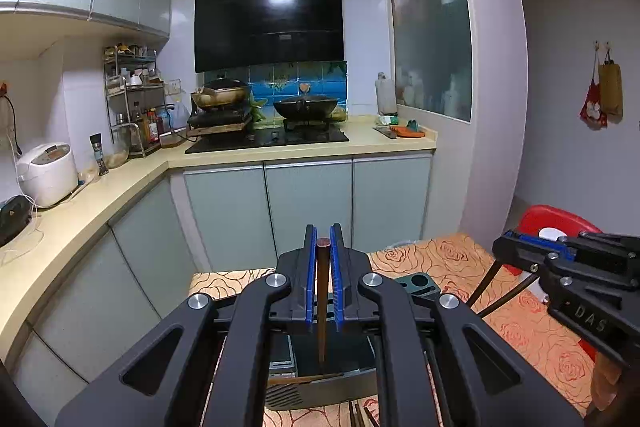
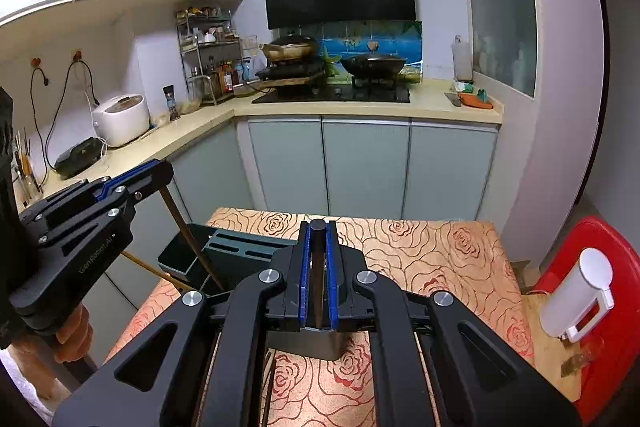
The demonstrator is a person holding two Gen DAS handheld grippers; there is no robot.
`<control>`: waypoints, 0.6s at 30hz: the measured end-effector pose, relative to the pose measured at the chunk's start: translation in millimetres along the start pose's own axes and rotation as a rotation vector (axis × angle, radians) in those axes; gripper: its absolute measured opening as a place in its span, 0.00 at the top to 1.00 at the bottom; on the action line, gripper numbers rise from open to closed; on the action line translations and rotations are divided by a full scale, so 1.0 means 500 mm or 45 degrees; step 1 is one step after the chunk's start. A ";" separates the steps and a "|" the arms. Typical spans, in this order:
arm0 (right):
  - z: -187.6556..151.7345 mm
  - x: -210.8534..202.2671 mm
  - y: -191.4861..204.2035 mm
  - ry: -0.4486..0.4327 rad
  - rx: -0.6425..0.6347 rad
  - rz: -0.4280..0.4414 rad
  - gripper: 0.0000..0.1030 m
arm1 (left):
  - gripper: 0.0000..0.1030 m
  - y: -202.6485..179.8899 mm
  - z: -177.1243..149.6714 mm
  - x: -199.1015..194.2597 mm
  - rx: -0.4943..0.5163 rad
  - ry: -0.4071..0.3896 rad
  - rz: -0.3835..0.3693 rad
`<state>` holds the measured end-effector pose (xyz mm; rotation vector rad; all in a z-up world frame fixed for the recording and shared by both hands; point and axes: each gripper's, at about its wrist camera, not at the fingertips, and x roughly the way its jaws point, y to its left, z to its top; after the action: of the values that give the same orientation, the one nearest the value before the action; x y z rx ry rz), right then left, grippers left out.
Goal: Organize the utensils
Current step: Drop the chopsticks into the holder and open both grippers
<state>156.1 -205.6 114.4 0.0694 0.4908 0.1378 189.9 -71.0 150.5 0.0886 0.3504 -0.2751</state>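
- Left gripper (image 1: 323,247), lower centre of the left view: jaws narrow, clamped on a brown chopstick (image 1: 322,299) that hangs steeply over the holder (image 1: 418,283).
- Right gripper (image 2: 319,239), lower centre of the right view: jaws narrow, clamped on a dark-handled utensil (image 2: 319,267), kind unclear.
- Holder: grey-green, slotted, on the rose-print table (image 2: 432,251).
- Loose chopsticks (image 1: 360,417): bottom edge of the left view.

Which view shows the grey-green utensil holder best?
The right wrist view: the utensil holder shows its slotted top and open compartment on the table. The left wrist view catches only a corner, the rest hidden behind the left gripper.
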 end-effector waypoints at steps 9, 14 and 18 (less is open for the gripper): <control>0.000 -0.002 -0.009 -0.016 0.040 0.023 0.59 | 0.38 0.026 -0.003 -0.032 -0.032 -0.033 0.009; 0.001 -0.023 -0.008 -0.058 0.032 0.004 0.54 | 0.27 0.045 -0.013 -0.061 -0.046 -0.052 0.025; 0.000 -0.053 -0.011 -0.110 0.016 -0.022 0.48 | 0.22 0.059 -0.028 -0.083 -0.079 -0.056 0.017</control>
<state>133.7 -214.9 126.0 0.0830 0.4060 0.1143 156.1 -30.4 153.2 0.0235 0.3141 -0.2525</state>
